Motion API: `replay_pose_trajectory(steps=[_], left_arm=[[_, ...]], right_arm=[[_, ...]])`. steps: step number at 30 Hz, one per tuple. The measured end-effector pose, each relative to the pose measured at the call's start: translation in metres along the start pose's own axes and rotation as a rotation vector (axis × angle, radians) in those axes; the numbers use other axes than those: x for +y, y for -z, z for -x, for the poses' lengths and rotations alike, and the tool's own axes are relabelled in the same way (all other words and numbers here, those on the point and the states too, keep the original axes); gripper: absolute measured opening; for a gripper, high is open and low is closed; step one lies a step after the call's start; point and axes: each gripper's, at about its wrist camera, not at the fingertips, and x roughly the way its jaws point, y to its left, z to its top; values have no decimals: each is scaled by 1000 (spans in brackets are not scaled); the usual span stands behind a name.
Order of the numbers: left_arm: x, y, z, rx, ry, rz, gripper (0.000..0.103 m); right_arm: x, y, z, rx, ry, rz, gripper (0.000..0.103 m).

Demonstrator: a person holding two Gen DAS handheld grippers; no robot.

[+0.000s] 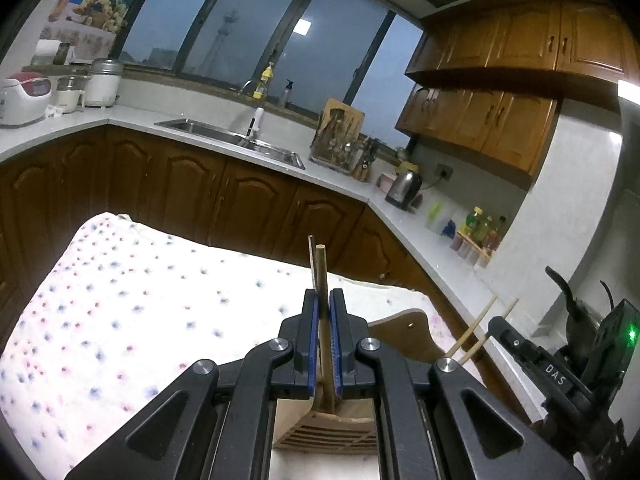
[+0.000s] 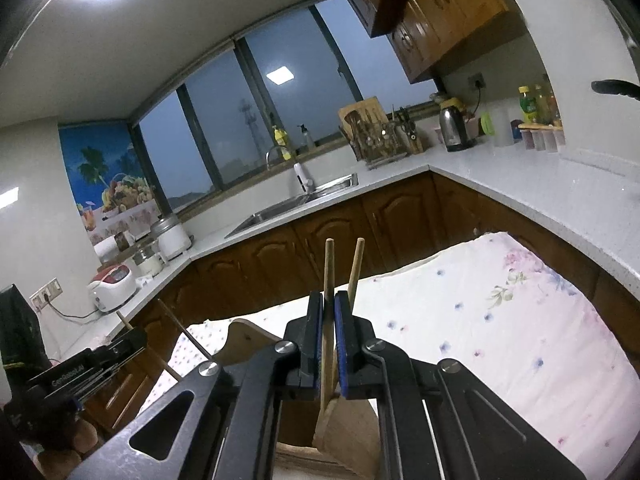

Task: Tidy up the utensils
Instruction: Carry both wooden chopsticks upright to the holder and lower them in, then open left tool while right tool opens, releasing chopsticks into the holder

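Left gripper (image 1: pixel 324 304), black with blue ribbed pads, clamped on two thin sticks: one round brown wooden chopstick (image 1: pixel 321 268), one slimmer grey stick (image 1: pixel 311 258) beside it. Lower ends reach into pale wooden slatted holder box (image 1: pixel 324 434) directly below jaws.

Right gripper (image 2: pixel 329 305), same build, clamped on two round light wooden chopsticks (image 2: pixel 329 264), tips spread apart above jaws. Lower ends go down to same kind of wooden box (image 2: pixel 344 432).

Underneath: soft white cloth with small blue and pink flower dots (image 1: pixel 132 300). Behind box, curved wooden board with small hole (image 1: pixel 404 334).
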Motion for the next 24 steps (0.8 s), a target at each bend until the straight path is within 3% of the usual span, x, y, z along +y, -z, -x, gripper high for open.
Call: replay_pose_trajectory(steps=[13, 15, 17, 18, 19, 20, 23, 24], left_arm=[[0, -2, 11, 11, -7, -12, 4], [-1, -2, 12, 17, -10, -15, 4], [-2, -3, 12, 25, -11, -12, 10], [-1, -3, 14, 26, -10, -8, 15], [-1, -4, 16, 20, -12, -4, 28], [-1, -5, 19, 11, -15, -1, 38], [0, -5, 29, -5, -19, 2, 43], [0, -5, 32, -4, -15, 7, 45]], right_arm=[[0, 1, -2, 15, 5, -13, 6], [-1, 1, -3, 23, 1, -19, 11], [-5, 1, -2, 28, -12, -35, 12], [-6, 1, -1, 31, -11, -40, 14], [-7, 2, 0, 31, -6, -43, 18], [-8, 1, 2, 28, -5, -50, 29], [-10, 1, 13, 7, -20, -69, 48], [-11, 0, 17, 0, -25, -75, 60]])
